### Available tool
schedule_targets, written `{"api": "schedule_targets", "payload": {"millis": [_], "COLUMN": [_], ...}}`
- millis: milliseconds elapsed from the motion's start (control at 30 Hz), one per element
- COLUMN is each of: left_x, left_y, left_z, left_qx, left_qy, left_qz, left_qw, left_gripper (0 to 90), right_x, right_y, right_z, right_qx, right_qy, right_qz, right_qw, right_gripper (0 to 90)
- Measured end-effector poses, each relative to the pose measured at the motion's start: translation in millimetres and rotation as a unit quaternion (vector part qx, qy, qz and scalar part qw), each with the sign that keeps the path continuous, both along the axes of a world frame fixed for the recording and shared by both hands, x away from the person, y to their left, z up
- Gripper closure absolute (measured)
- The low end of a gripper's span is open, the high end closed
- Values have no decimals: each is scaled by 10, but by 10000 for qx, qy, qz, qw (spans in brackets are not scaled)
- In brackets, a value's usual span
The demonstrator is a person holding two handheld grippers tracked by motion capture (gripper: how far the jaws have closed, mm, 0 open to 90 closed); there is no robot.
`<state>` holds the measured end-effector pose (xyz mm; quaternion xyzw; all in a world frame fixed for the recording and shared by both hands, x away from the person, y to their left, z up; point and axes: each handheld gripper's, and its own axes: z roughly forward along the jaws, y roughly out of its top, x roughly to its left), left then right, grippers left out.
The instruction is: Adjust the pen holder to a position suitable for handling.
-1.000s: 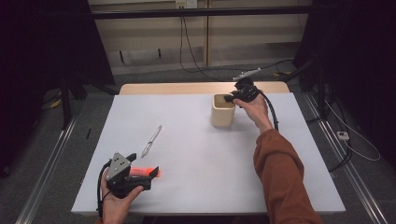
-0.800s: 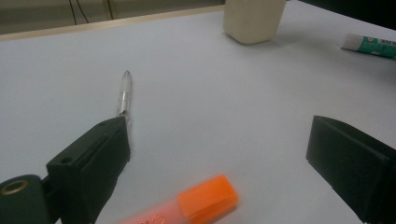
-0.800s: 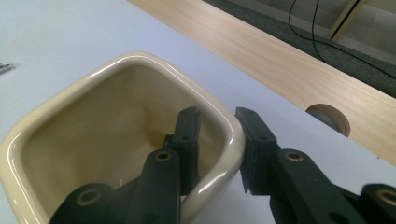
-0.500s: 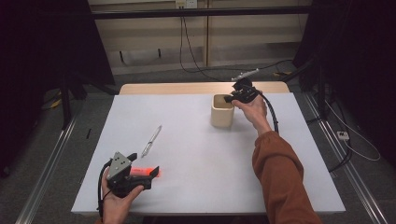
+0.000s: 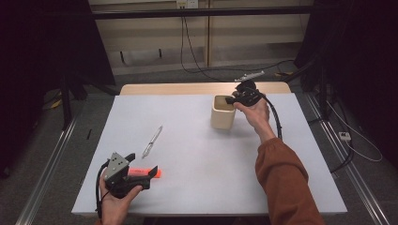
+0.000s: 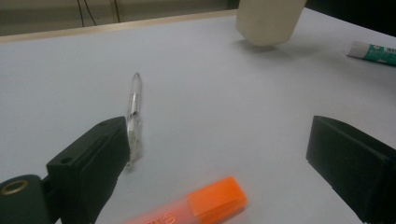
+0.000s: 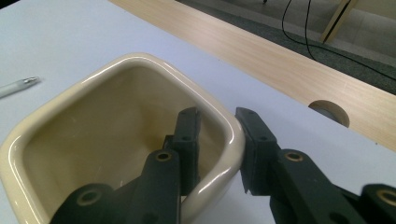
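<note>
A cream ceramic cup point(image 5: 221, 117) stands at the back of the white table point(image 5: 197, 187). My right gripper point(image 5: 230, 100) is shut on its rim. In the right gripper view one jaw of that gripper point(image 7: 217, 119) sits inside the cup point(image 7: 93, 121) and the other outside its wall. Near the front left, my left gripper point(image 5: 143, 166) rests low with its jaws wide open. An orange highlighter point(image 5: 146, 173) lies on the table between them, untouched. The left gripper view shows the highlighter point(image 6: 205, 207) between the open left gripper point(image 6: 219, 154).
A clear pen point(image 5: 152, 140) lies left of the table's middle, just beyond the left gripper's jaw point(image 6: 134, 116). A white and green tube point(image 6: 373, 51) lies at the right of the left gripper view. A wooden strip point(image 5: 187, 89) borders the table's far edge.
My right hand has shifted slightly at the cup, its grip on the rim unchanged. The left gripper, highlighter and pen have stayed where they were.
</note>
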<state>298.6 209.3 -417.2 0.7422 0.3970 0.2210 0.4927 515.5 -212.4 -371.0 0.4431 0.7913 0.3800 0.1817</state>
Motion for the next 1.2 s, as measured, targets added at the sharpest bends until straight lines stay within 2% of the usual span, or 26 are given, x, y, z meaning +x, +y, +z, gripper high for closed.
{"api": "schedule_targets", "payload": {"millis": [100, 267, 400, 467, 633, 900, 1200], "left_x": [-7, 1, -8, -8, -6, -2, -1], "left_y": [-6, -6, -3, 5, 9, 6, 12], "left_z": [6, 4, 7, 8, 6, 4, -1], "left_qx": [-49, -17, -38, -21, -15, -11, -4], "left_qy": [-24, -9, -28, -25, -31, -18, 9], "left_qz": [4, -4, 23, 34, 49, 30, 44], "left_qw": [10000, 10000, 10000, 10000, 10000, 10000, 10000], "left_gripper": [61, 61, 60, 60, 60, 60, 60], "right_x": [-100, -274, -408, -476, -625, -875, -1004], "right_y": [-14, -8, 7, 22, 54, 249, 481], "right_z": [37, 89, 103, 113, 118, 85, 32], "right_qx": [2, 2, -11, -11, 111, 183, 142], "right_qy": [3, -14, -12, 0, -17, -29, 63], "right_qz": [1, 13, 145, 126, 169, 253, 386], "right_qw": [10000, 10000, 9999, 9999, 9998, 9995, 9991], "right_gripper": [718, 718, 718, 718, 718, 718, 718]}}
